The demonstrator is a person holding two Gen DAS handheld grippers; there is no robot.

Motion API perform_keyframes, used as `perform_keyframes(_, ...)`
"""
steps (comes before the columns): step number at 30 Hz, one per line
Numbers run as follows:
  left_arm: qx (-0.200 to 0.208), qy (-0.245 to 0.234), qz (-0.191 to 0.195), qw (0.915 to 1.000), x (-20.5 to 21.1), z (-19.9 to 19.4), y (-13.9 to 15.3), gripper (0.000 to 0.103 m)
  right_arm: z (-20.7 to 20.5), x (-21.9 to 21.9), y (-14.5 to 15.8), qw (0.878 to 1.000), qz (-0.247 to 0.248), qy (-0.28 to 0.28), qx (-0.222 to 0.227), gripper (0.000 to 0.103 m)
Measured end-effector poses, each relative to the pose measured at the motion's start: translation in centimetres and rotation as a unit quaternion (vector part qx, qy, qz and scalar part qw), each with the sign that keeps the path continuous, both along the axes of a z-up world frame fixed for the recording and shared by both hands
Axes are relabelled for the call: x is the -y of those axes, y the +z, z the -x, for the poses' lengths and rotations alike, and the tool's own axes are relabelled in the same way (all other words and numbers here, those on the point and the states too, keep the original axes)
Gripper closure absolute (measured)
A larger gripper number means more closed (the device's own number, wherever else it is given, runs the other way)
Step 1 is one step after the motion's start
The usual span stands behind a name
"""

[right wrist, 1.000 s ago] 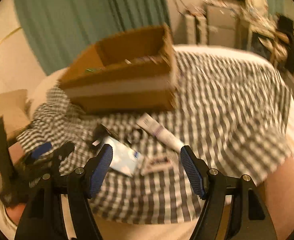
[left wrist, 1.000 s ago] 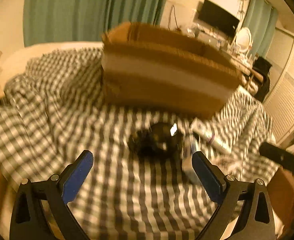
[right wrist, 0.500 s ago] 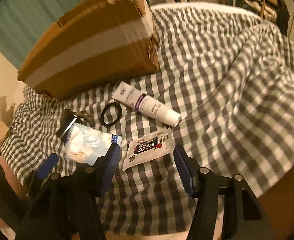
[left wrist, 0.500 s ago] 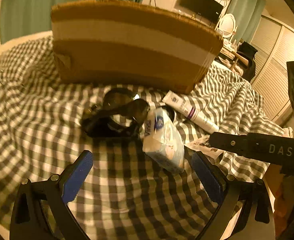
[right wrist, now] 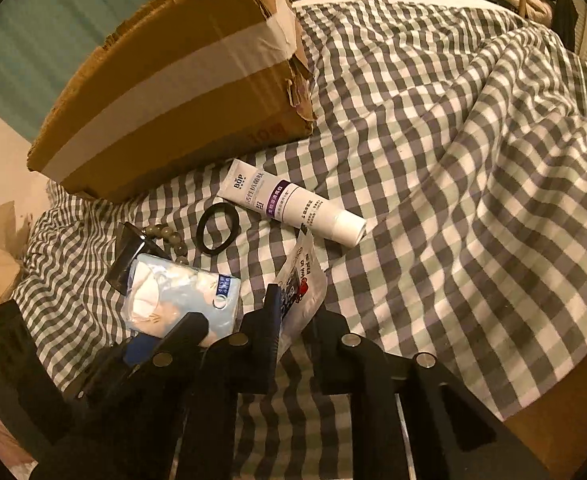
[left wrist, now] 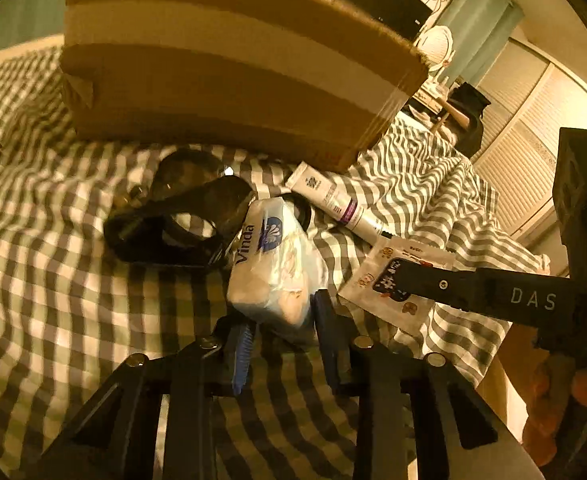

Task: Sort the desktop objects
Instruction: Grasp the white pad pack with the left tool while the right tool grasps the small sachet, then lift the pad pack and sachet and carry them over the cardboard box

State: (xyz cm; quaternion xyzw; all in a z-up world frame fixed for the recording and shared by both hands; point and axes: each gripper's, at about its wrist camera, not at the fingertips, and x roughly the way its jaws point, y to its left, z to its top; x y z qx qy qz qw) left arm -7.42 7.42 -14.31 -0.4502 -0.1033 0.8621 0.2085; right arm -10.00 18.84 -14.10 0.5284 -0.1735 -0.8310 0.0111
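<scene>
Bedding in a grey-and-white check (right wrist: pixel 433 128) is spread under everything, and at 11 o'clock in the right wrist view a taped cardboard box (right wrist: pixel 181 92) is set on it, its opening not shown from either view. The loose things are gathered just below the box: a white tube (right wrist: pixel 289 202) at 12 o'clock of the cluster, a black ring (right wrist: pixel 217 229) beside its flat end, dark sunglasses (left wrist: pixel 177 224) and a string of beads (right wrist: pixel 171 240) at 9 o'clock. A tissue pack (left wrist: pixel 273 268) is pinched at its near end by the left gripper (left wrist: pixel 283 332), whose blue pads are drawn in against the soft wrapper. A small printed sachet (right wrist: pixel 299 284) is pinched at its near edge by the right gripper (right wrist: pixel 293 320), the jaws nearly together; the sachet is tilted up on edge. Both grasps are judged made, so the picking step seems finished and the carrying step is in hand. A lift clear of the sunglasses and tube is called for next, then travel toward 11 o'clock above the box rim, presumably the sorting place. The pack may sag and the thin sachet could slip if the squeeze is relaxed.
</scene>
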Motion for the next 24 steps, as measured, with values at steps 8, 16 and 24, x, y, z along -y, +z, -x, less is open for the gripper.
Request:
perform_keyframes(8,-0.046,-0.003,0.012,0.9989,0.9,-1.9,2.8,0.084,-1.4,-0.2,2.0,1.000,-0.010,0.012,-0.025,0.098)
perform_keyframes(16,-0.095,0.008,0.018,0.9953,2.3,-3.7,5.8,0.085,-2.3,-0.2,3.4,0.998,-0.008,0.016,-0.058,0.098)
perform_keyframes(24,-0.161,0.024,0.043,0.9858,3.1,-4.0,9.5,0.085,-3.3,0.7,6.1,0.994,-0.009,0.041,-0.100,0.098)
